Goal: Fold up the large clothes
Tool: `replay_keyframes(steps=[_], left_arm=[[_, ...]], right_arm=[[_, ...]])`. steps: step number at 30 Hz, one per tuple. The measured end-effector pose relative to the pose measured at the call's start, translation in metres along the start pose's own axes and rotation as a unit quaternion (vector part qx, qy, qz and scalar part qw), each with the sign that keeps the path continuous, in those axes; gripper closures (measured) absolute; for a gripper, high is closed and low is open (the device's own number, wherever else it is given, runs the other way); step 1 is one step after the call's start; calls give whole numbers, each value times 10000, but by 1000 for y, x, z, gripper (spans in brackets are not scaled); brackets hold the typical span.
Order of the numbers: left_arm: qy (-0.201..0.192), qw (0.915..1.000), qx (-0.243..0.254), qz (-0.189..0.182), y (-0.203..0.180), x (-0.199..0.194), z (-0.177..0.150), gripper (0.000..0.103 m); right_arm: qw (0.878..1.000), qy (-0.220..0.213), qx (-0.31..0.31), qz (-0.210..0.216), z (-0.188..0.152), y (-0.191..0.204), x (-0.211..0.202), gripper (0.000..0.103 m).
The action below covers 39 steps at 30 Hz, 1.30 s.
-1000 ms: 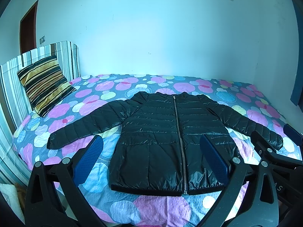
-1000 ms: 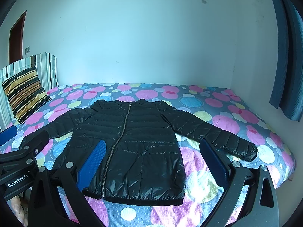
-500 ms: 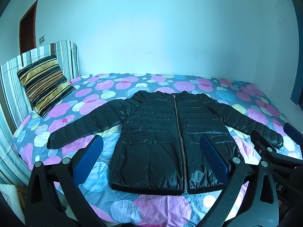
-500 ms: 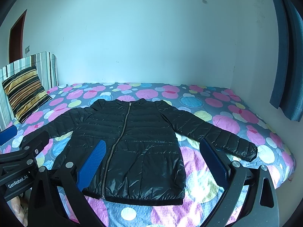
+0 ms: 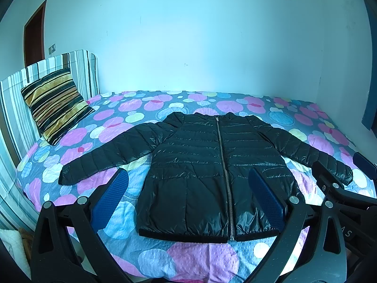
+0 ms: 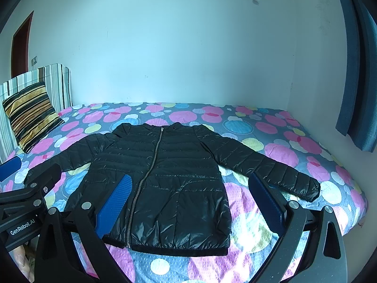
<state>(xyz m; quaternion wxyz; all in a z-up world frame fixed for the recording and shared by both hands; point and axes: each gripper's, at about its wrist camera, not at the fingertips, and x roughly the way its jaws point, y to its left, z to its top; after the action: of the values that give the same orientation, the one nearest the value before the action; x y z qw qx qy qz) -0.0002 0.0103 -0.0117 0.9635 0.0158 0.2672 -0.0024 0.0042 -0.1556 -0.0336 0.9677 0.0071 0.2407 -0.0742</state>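
A black quilted puffer jacket [image 5: 200, 169] [image 6: 169, 176] lies flat and zipped on the bed, front up, both sleeves spread outward, hem toward me. My left gripper [image 5: 188, 188] hovers open above the hem side of the jacket, nothing between its blue pads. My right gripper [image 6: 188, 188] is also open and empty, held over the jacket's lower right half. The right gripper shows at the right edge of the left wrist view near the jacket's right cuff [image 5: 341, 172]. The left gripper shows at the left edge of the right wrist view.
The bed [image 5: 188, 259] has a grey cover with pink, blue and yellow circles. A striped cushion [image 5: 54, 106] leans on the striped headboard [image 5: 14, 108] at the left. A blue curtain [image 6: 353, 70] hangs at the right. White walls stand behind and right.
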Motion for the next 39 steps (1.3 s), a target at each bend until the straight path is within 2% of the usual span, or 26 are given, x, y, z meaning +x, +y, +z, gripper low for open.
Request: replay_keyframes(steps=[22, 39], left_arm=[[43, 10000, 3, -6, 3, 2, -5, 2], [244, 9997, 7, 11, 2, 18, -1, 2]], right_arm=[[10000, 22, -3, 2, -1, 1, 2, 5], [9998, 200, -65, 2, -4, 4, 14, 5]])
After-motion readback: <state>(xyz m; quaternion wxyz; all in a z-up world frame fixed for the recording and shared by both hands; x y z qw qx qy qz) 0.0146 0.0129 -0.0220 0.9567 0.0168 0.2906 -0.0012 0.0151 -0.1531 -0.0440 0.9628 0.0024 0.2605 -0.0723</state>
